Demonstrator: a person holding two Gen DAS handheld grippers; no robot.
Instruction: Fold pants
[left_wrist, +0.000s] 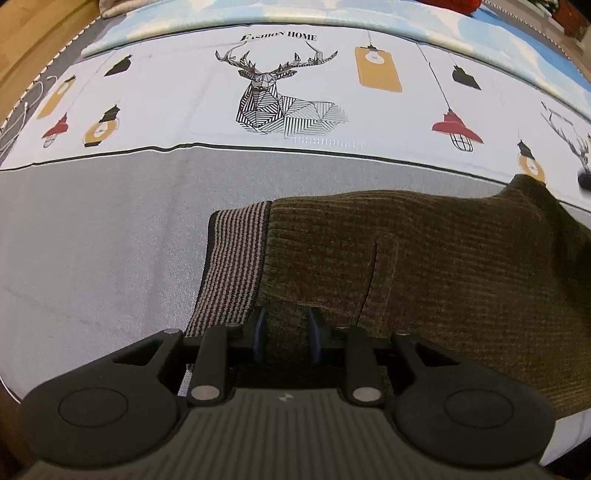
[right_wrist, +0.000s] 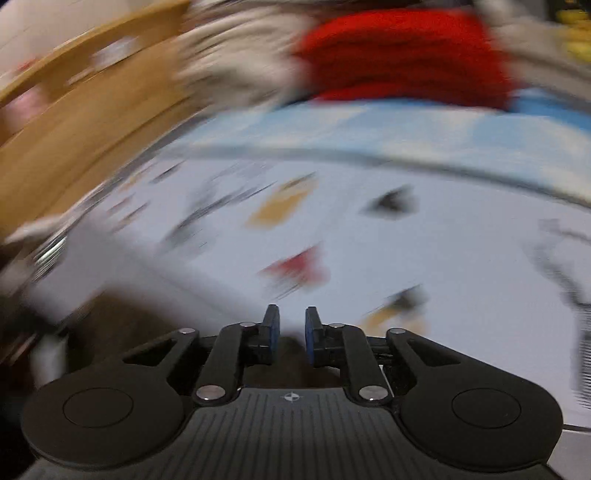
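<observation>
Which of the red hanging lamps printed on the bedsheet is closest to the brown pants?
The red lamp on the right, with its wire cage bulb, hangs just above the pants. The other red lamp sits far off at the left edge.

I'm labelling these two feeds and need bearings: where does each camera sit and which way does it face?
Left wrist: behind the left gripper, looking across olive pants toward the deer-print bedsheet; its fingers reach into the fabric.
Right wrist: behind the right gripper, motion-blurred, facing the sheet and a red cloth; jaws apart.
Shared: the printed sheet.

Pants (left_wrist: 424, 258) ribbed olive knit, striped waistband (left_wrist: 232, 266); bedsheet (left_wrist: 110, 240) smooth matt printed cloth
</observation>
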